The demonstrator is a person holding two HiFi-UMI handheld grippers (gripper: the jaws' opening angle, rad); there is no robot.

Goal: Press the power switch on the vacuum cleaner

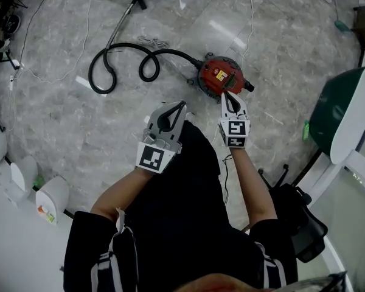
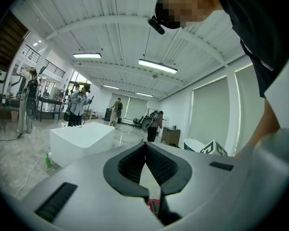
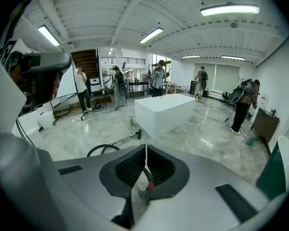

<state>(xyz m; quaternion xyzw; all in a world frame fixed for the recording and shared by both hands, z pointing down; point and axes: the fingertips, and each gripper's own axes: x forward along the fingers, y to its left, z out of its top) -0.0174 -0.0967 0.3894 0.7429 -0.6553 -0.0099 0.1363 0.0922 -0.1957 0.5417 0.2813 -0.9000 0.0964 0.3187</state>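
— What is taken up by the largest part of the scene?

— A grey marbled floor point(image 1: 67, 132) is seen from the head view, spread under everything. A big white block point(image 3: 164, 110) is stood on it farther off, and people are seen standing behind it in the hall. A green-and-white rounded unit point(image 1: 347, 111) is placed at the right edge.

— And where is the task's thing found?

— The red canister vacuum cleaner point(image 1: 216, 72) is set on the floor, just ahead of the person's legs. Its black hose point(image 1: 118, 59) is looped on the floor to its left, and the wand point(image 1: 126, 14) is laid out beyond that. The power switch itself cannot be made out.

— How are the tongs held?

— The right tongs point(image 1: 227, 95) are pointed at the near edge of the red body, with the tip drawn over it. Whether it is touched cannot be told. In the right gripper view the jaws are seen clenched tip to tip with nothing grasped, and a strip of red and black from the cleaner is glimpsed through the gap below the tips. The left tongs point(image 1: 181, 106) are held over the floor, near the cleaner on its left and apart from it. Their jaws are likewise pressed together and nothing is gripped.

— Is anything smaller noted?

— A small green bottle point(image 3: 131, 121) is stood on the floor beside the white block
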